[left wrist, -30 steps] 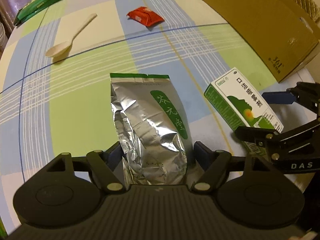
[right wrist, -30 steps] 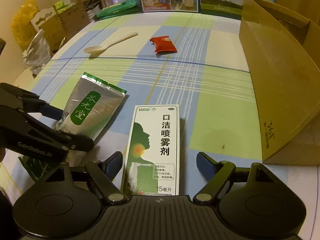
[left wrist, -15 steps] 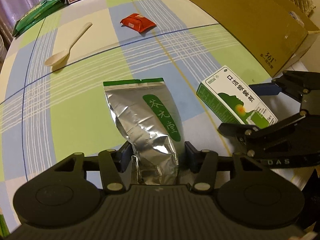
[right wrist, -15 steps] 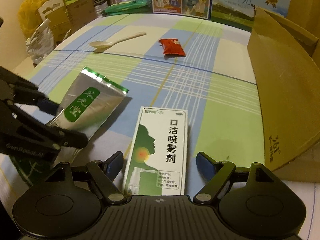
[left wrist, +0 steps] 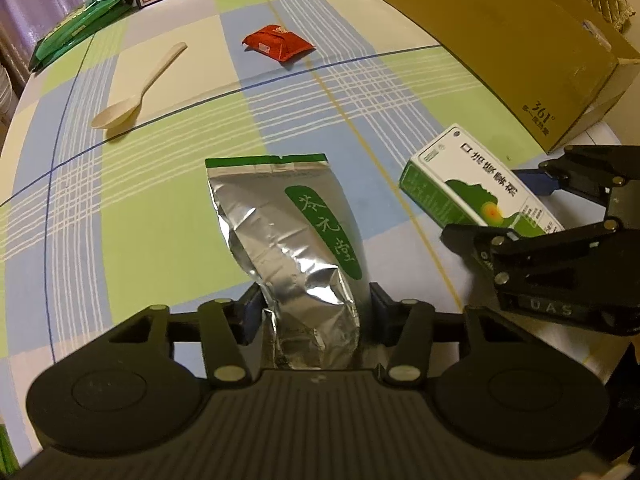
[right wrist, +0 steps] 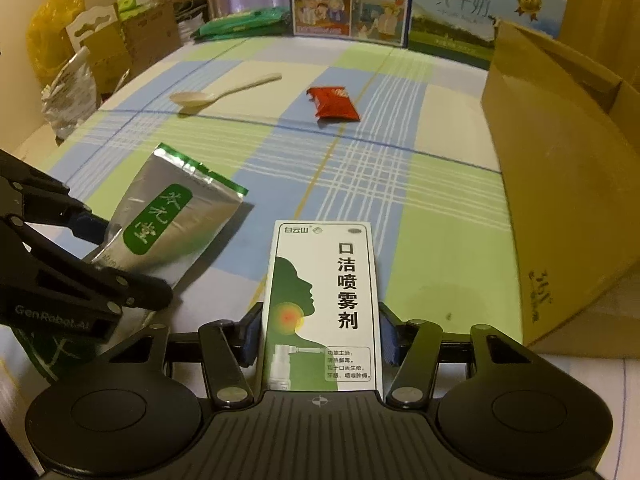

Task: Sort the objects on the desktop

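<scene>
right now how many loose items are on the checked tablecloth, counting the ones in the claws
4: silver foil pouch in the left claw, spray box in the right claw, cream spoon far left, red packet far centre. More may lie outside the view.

Each tool (left wrist: 310, 312) (right wrist: 318, 330) is black ribbed plastic with silver screws, blue finger pads (right wrist: 250, 334), and white lettering.

Milk cartons (right wrist: 400, 4), yellow bag (right wrist: 52, 36) beyond table.
</scene>
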A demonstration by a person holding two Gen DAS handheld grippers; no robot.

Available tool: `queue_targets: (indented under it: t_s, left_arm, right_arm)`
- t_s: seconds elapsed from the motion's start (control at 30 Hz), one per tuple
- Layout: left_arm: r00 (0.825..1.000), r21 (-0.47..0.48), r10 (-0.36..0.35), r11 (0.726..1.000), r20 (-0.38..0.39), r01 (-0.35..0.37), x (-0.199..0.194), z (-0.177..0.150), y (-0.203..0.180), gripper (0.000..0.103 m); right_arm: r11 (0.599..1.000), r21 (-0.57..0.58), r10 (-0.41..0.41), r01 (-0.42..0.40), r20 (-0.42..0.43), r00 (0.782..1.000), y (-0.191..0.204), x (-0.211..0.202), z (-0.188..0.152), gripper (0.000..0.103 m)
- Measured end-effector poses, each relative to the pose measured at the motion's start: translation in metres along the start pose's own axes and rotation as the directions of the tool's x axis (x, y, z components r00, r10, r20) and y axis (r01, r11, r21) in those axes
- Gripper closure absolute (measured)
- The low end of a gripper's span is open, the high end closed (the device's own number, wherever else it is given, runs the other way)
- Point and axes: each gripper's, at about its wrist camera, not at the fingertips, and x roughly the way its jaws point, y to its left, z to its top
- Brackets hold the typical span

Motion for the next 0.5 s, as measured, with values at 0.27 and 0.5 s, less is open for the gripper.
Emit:
queue_targets:
  t_s: [0.27,0.5]
  left_arm:
    - [1.0,0.011,0.005,1.0,0.004,-0.005,-0.024,-0.009,-0.012,0.057]
    - [1.0,0.031,-0.002,1.0,0.017,0.002,-0.05,-0.013,-0.031,0.057]
  right_arm:
    - [0.996,0.083,-0.011,0.008,0.033,0.999,-0.005,-0.031,-0.006,0.05]
    - [0.991,0.136,-0.019,0.011,0.056,0.998,-0.006,-0.063,-0.013,0.05]
